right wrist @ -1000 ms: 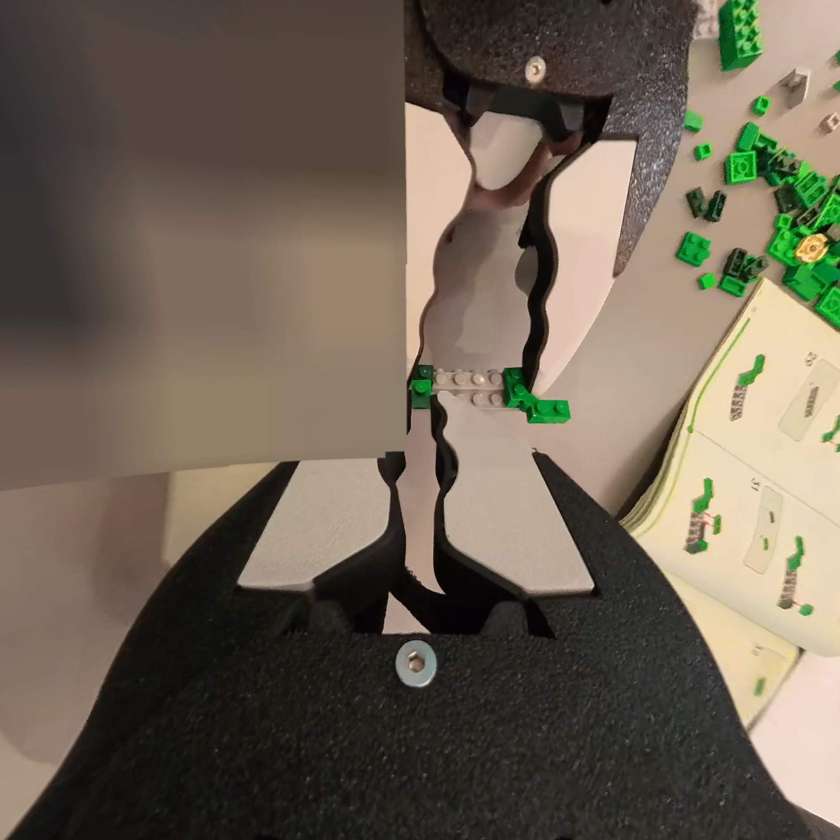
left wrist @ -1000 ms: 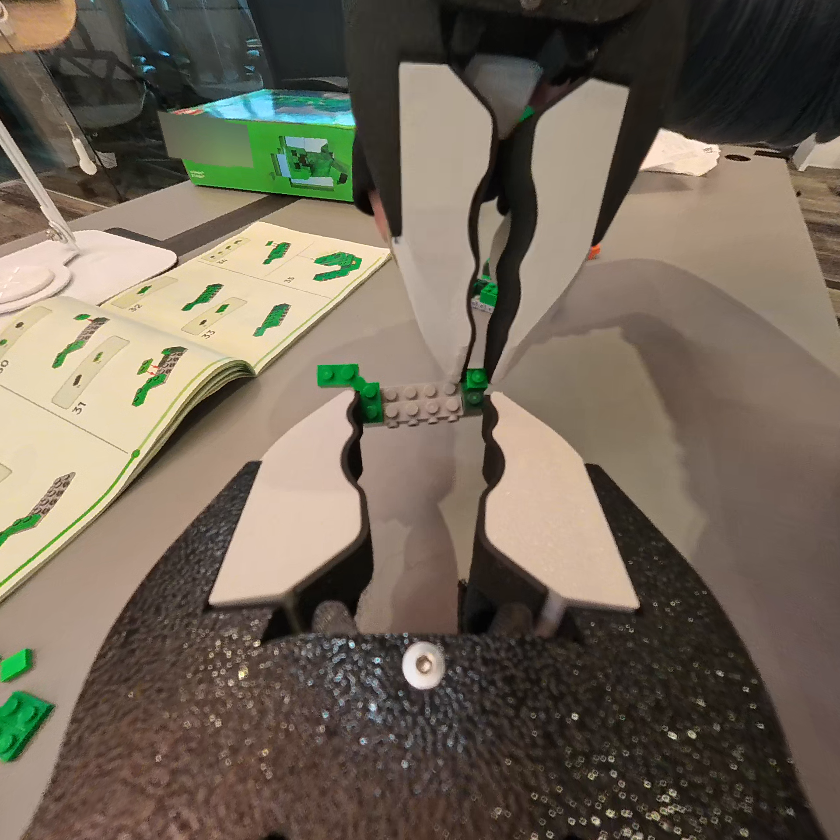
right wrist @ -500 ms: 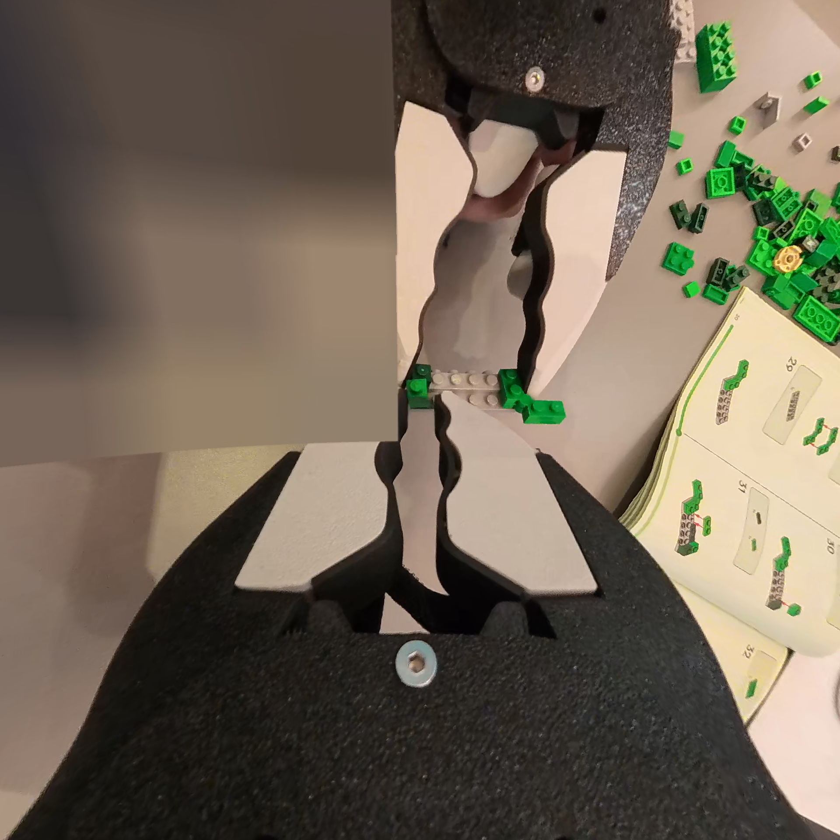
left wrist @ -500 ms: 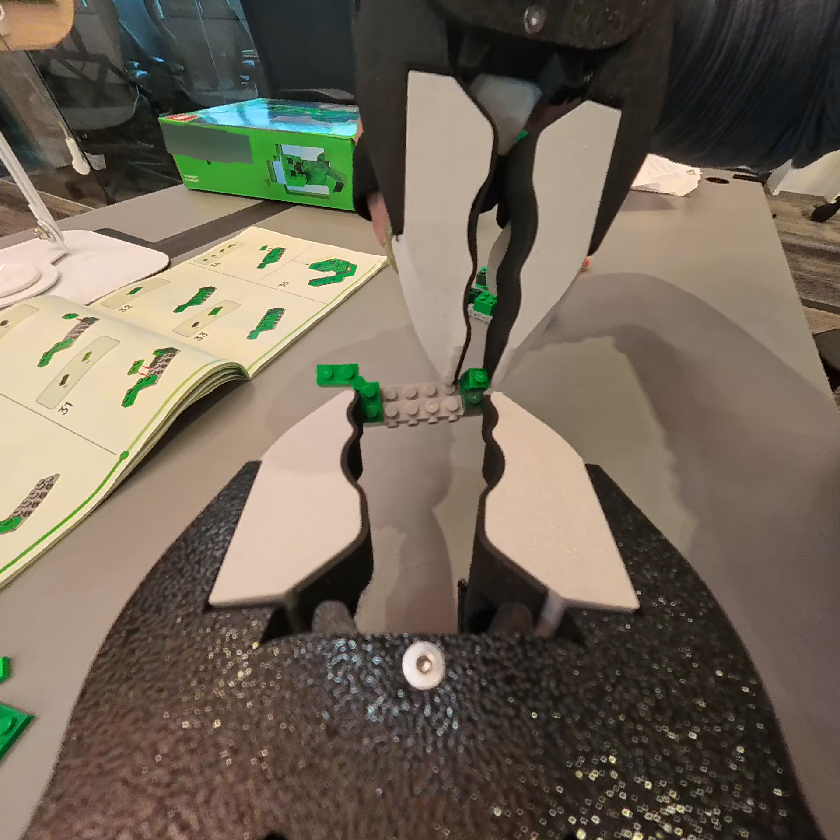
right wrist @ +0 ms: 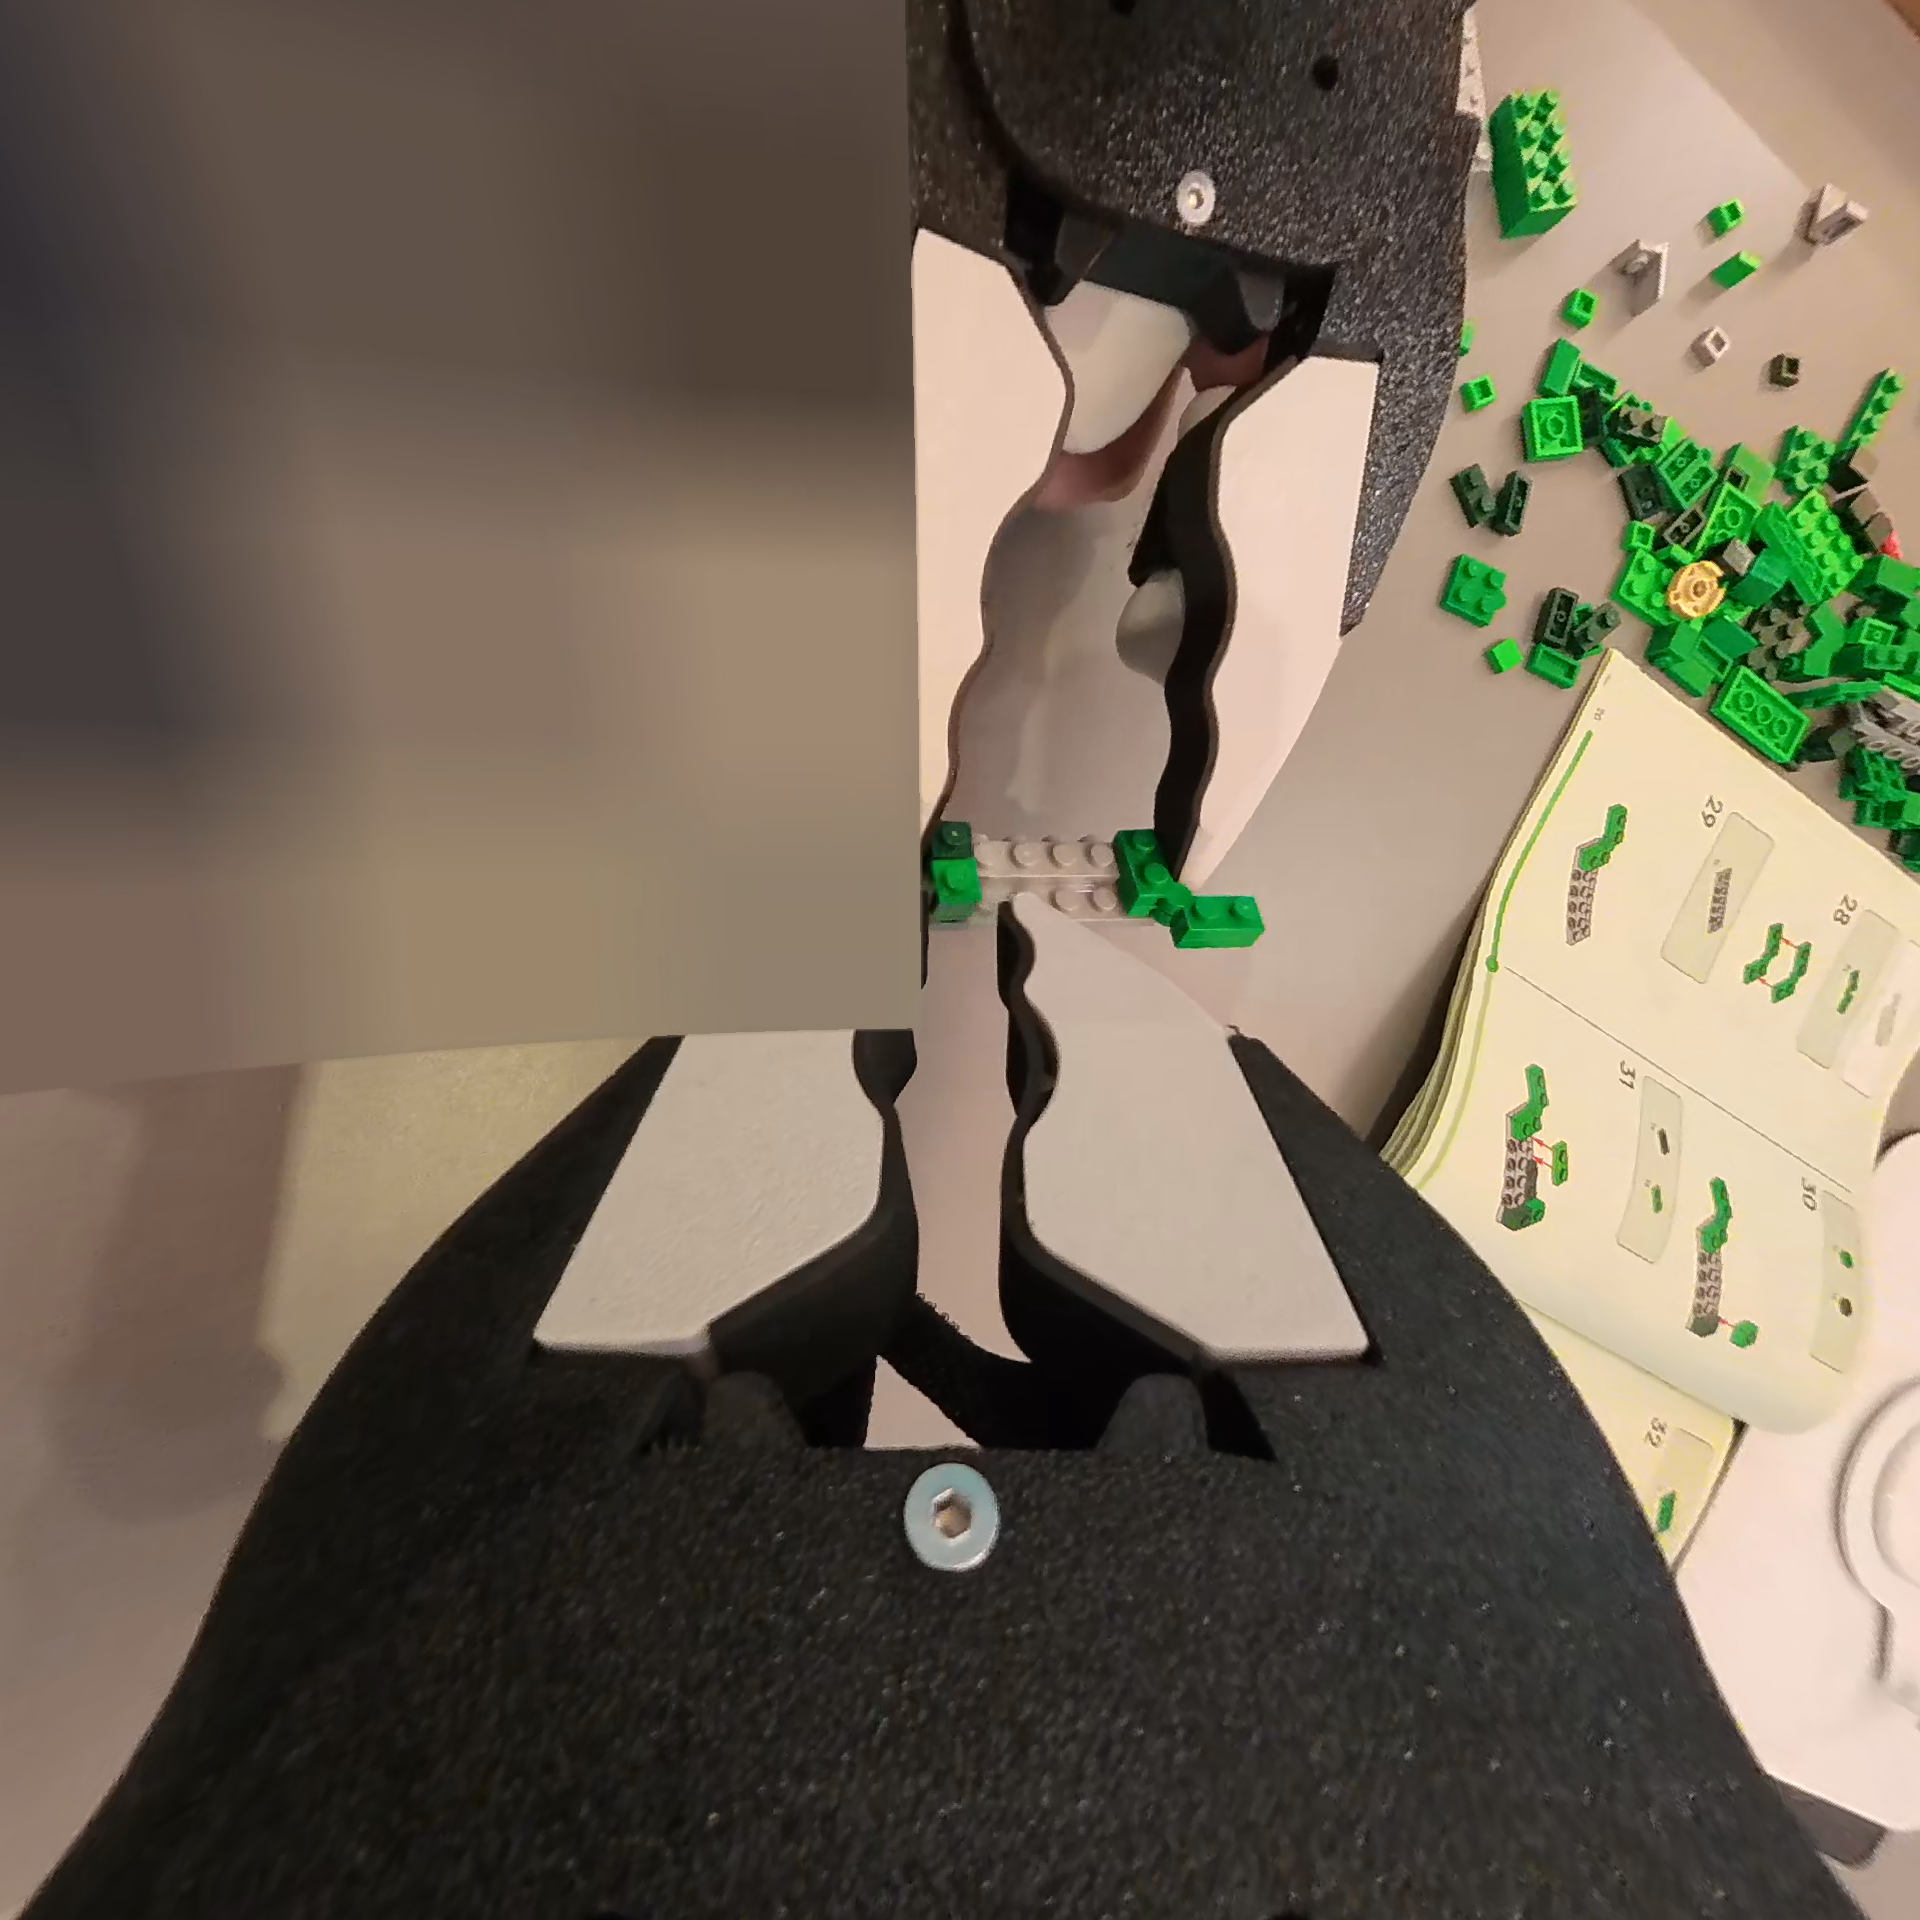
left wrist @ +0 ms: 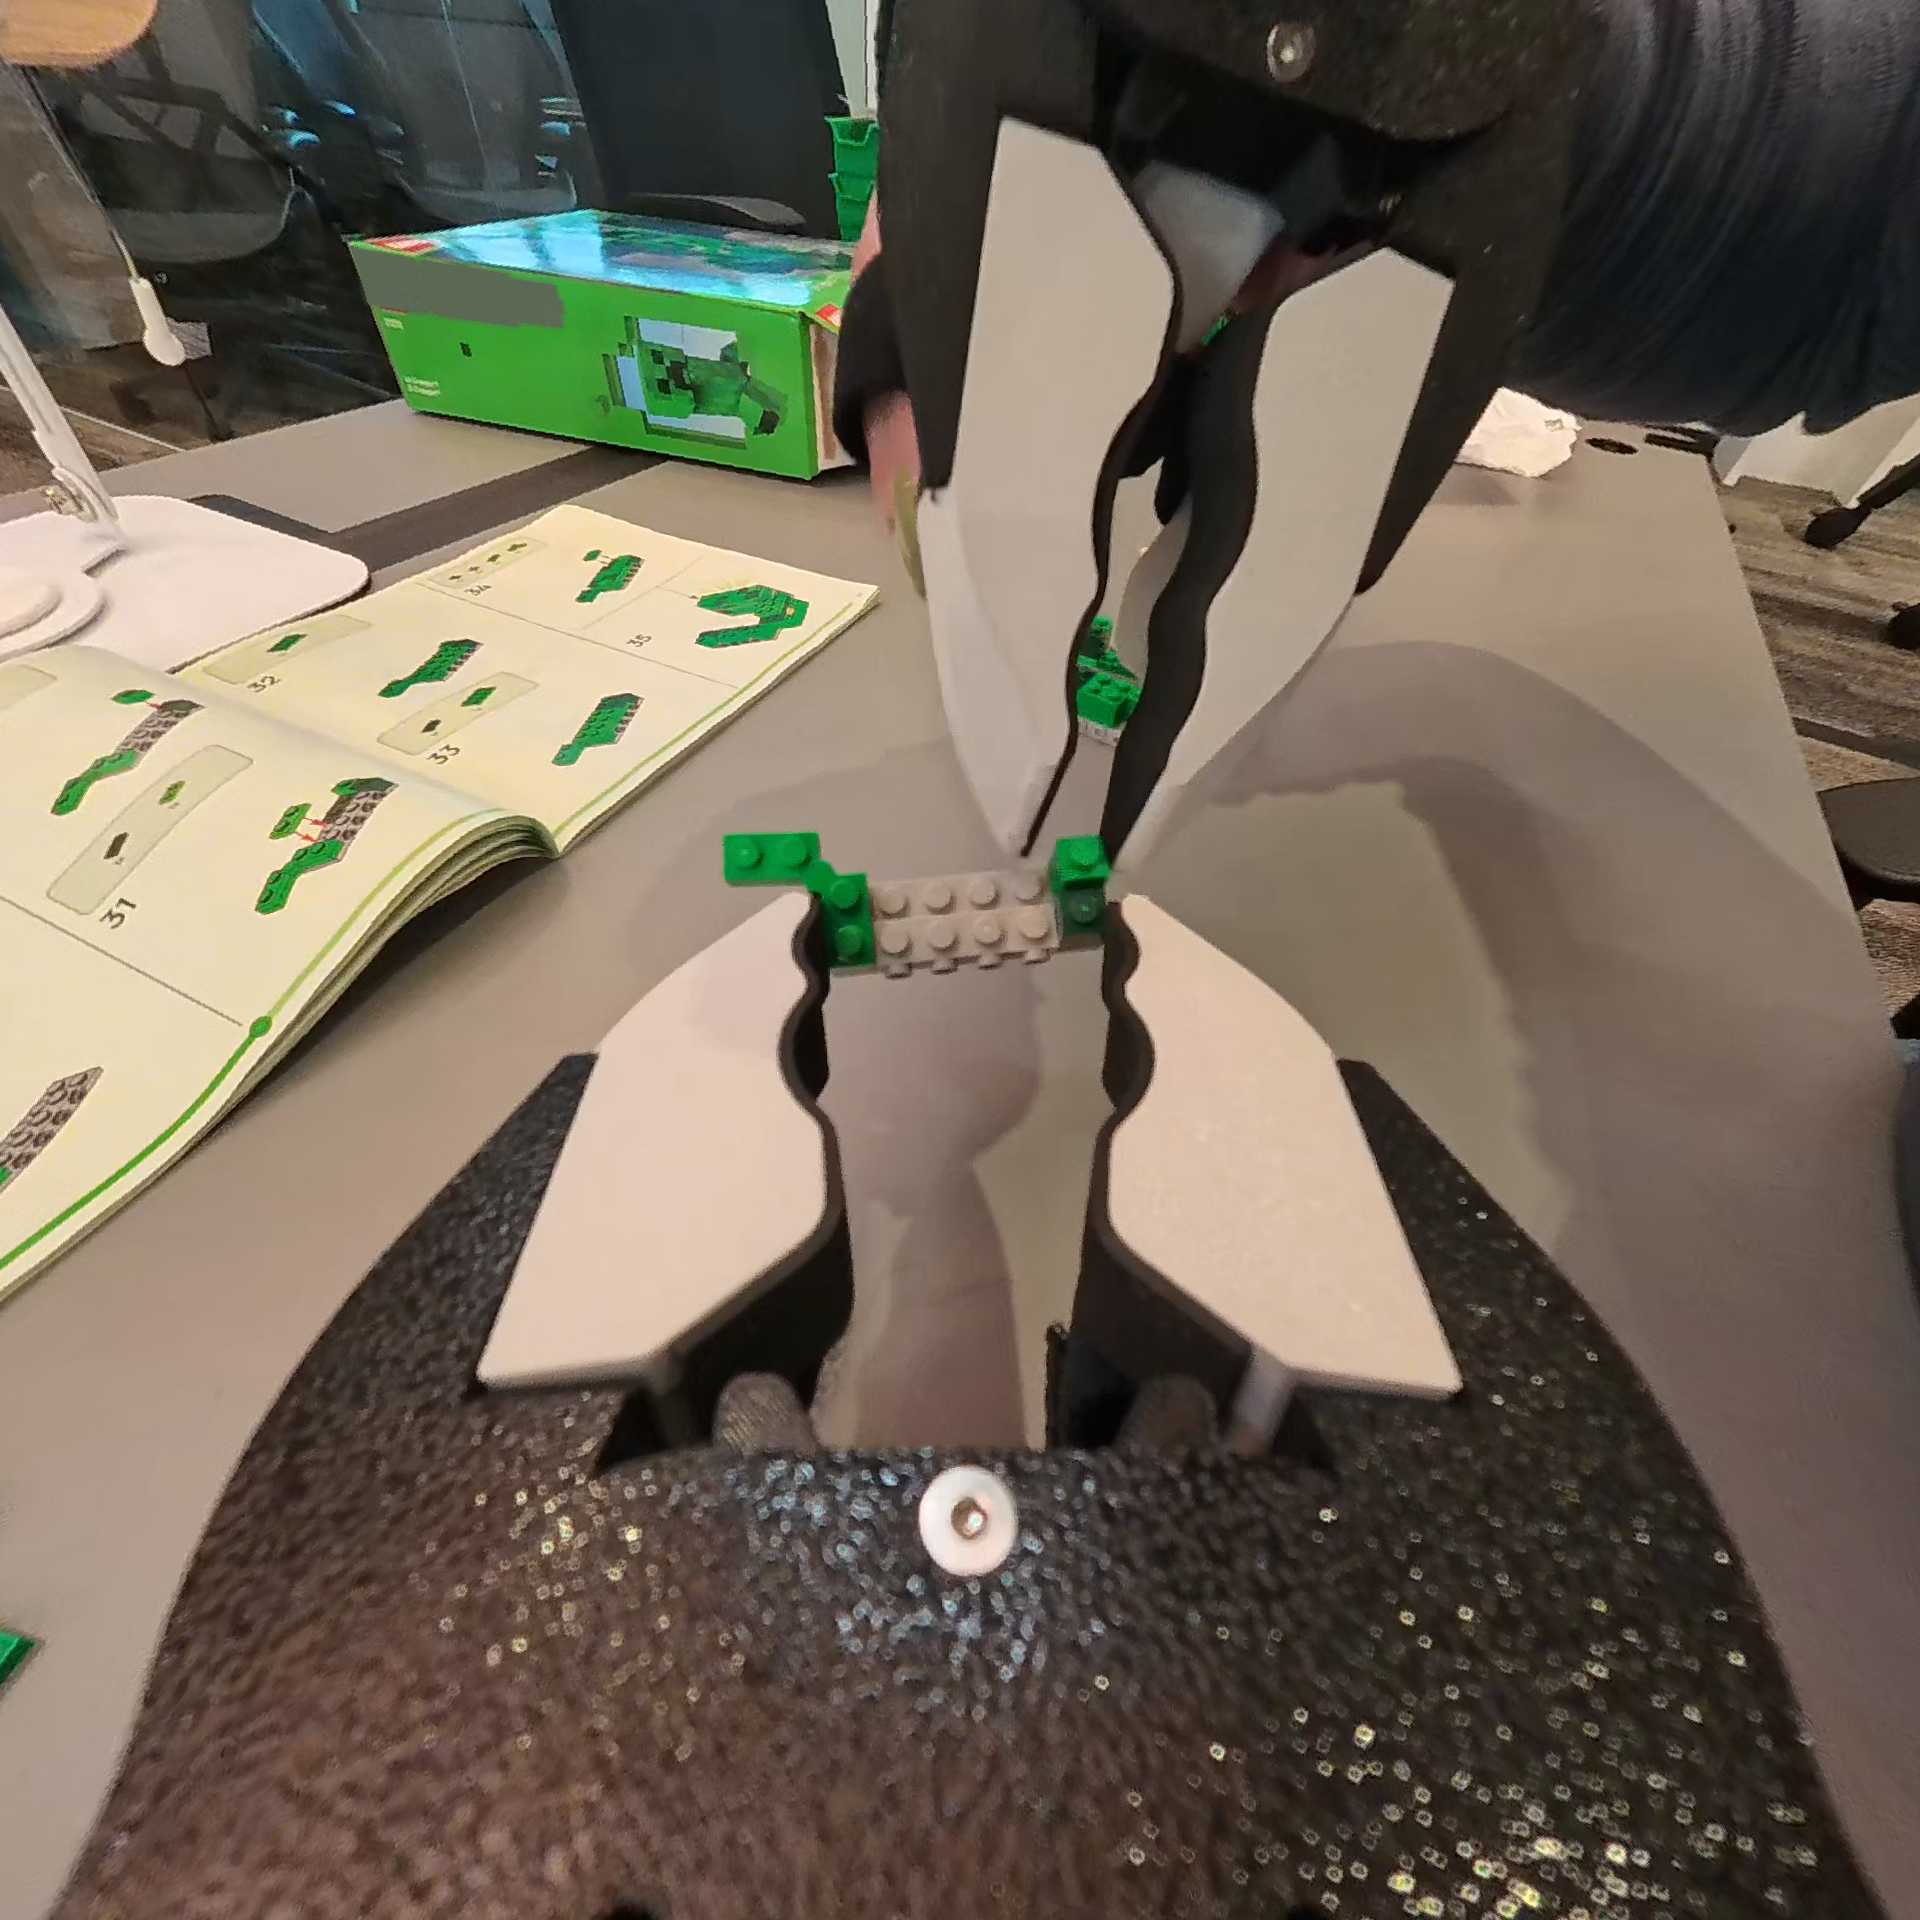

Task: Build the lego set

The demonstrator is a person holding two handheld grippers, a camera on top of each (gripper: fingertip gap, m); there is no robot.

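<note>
A small lego assembly (left wrist: 961, 930), a grey studded plate with green pieces at both ends, hangs above the grey table (left wrist: 1507, 1091). My left gripper (left wrist: 964, 920) is shut on it, one fingertip at each end. My right gripper (left wrist: 1070, 831) comes down from above and is shut on the small green brick (left wrist: 1077, 864) at the assembly's right end. In the right wrist view my right gripper (right wrist: 966, 925) meets that green brick (right wrist: 951, 878), and the left gripper (right wrist: 1055, 852) holds the assembly (right wrist: 1049, 857) from the far side. A blur patch hides the left of that view.
An open instruction booklet (left wrist: 416, 748) lies left of the grippers and also shows in the right wrist view (right wrist: 1662, 1091). A green set box (left wrist: 623, 353) stands at the back. A pile of loose green and grey bricks (right wrist: 1766, 540) lies beyond the booklet. A white lamp base (left wrist: 177, 582) sits far left. The tips of both grippers are at nearly the same place.
Both grippers keep their hold on the assembly. The pair has shifted slightly together, so the box, booklet and brick pile have slid in both views.
</note>
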